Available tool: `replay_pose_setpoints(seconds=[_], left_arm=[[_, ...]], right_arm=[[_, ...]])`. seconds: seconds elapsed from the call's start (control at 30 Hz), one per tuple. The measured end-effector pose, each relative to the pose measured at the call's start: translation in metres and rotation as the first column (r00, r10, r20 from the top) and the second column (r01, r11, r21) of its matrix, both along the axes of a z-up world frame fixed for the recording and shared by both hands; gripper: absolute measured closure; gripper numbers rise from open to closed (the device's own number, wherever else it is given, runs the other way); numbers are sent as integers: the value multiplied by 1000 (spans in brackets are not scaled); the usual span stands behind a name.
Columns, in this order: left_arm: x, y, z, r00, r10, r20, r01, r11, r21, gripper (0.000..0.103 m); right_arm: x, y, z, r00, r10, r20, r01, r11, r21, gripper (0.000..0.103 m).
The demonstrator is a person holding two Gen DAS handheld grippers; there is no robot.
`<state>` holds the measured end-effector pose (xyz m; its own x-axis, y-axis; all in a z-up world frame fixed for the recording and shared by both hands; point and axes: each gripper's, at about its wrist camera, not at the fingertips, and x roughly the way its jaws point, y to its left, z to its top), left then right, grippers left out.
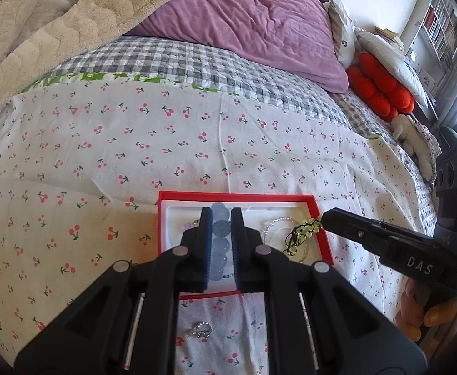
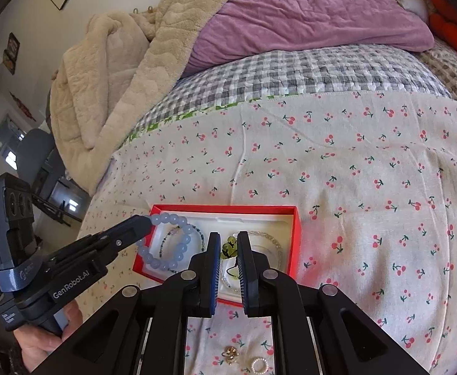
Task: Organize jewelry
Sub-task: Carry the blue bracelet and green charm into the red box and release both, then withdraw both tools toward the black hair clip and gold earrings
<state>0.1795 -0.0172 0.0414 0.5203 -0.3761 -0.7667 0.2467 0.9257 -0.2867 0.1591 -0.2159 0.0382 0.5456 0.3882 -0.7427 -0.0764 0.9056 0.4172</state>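
clearly both claws are clenched on jewelry over the red box (image 1: 319, 218). the left gripper (image 1: 221, 243) pinches the pale blue bead bracelet (image 2: 166, 240) between its pads, the loop hanging over the box's left half, where a thin dark beaded strand (image 2: 197, 234) lies inside it. the right gripper (image 2: 229, 250) grips the green bead bracelet (image 1: 306, 228), which dangles above a clear bead bracelet (image 2: 269, 237) in the right half.

to do this step well, each hand probably should sink until the beads rest on the white lining (image 2: 253, 222) before the pads part, so nothing bounces over the rim. keeping the two claws apart avoids tangling the strands. releasing one side at a time seems safer.

outside the box, on the cherry-print sheet (image 2: 353, 187), a gold ring (image 2: 230, 353), a pearl ring (image 2: 259, 365) and a silver ring (image 1: 201, 331) lie unsorted.
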Motion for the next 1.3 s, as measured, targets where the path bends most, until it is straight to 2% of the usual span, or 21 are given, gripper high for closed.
replay_pose_setpoints(seconds=[0.03, 0.1, 0.17, 0.2, 0.23, 0.27, 0.3, 0.4, 0.43, 0.63, 0.87, 1.07, 1.3], left_arm=[[0, 0, 1, 1000, 1, 2, -1, 1000, 4, 90], [-2, 2, 3, 1000, 2, 0, -2, 1000, 9, 79], [-5, 5, 9, 1000, 7, 13, -7, 1000, 7, 52], [-5, 5, 10, 1000, 12, 21, -13, 1000, 11, 47], [-7, 7, 13, 999, 20, 28, -20, 1000, 14, 40], [-9, 8, 14, 999, 22, 27, -22, 1000, 15, 37], [-11, 9, 15, 1000, 20, 21, -20, 1000, 19, 36], [-18, 12, 17, 1000, 18, 18, -19, 999, 45, 28], [-21, 13, 17, 1000, 21, 20, -22, 998, 55, 21], [-37, 20, 9, 999, 45, 2, -45, 991, 126, 7], [-58, 32, -14, 995, 65, -80, -49, 981, 190, 5], [-81, 40, -33, 991, 47, -122, -14, 967, 256, 5], [-113, 50, -43, 992, 8, -124, 31, 950, 310, 5]], right_arm=[[1, -1, 0, 1000, -7, -2, 7, 1000, 7, 91], [2, -5, 3, 1000, -18, -4, 18, 999, 34, 87], [0, -7, 6, 1000, -28, 1, 28, 999, 27, 84], [-2, -8, 10, 999, -31, 12, 31, 999, 12, 81], [-3, -8, 11, 999, -34, 15, 34, 999, 1, 69], [-5, -10, 12, 999, -41, 15, 42, 999, -3, 41], [-9, -11, 13, 998, -52, 25, 52, 999, 2, 30], [-16, -10, 16, 999, -37, 34, 37, 999, -12, 28], [-18, -10, 17, 999, -33, 35, 34, 999, -17, 28], [-36, -11, 19, 998, -31, 53, 34, 998, -53, 26], [-51, -11, 8, 998, -33, 46, 39, 992, -117, 21], [-63, 3, -8, 1000, 20, 5, -19, 988, -150, 21], [-82, 23, -34, 995, 80, -55, -91, 967, -237, 21]])
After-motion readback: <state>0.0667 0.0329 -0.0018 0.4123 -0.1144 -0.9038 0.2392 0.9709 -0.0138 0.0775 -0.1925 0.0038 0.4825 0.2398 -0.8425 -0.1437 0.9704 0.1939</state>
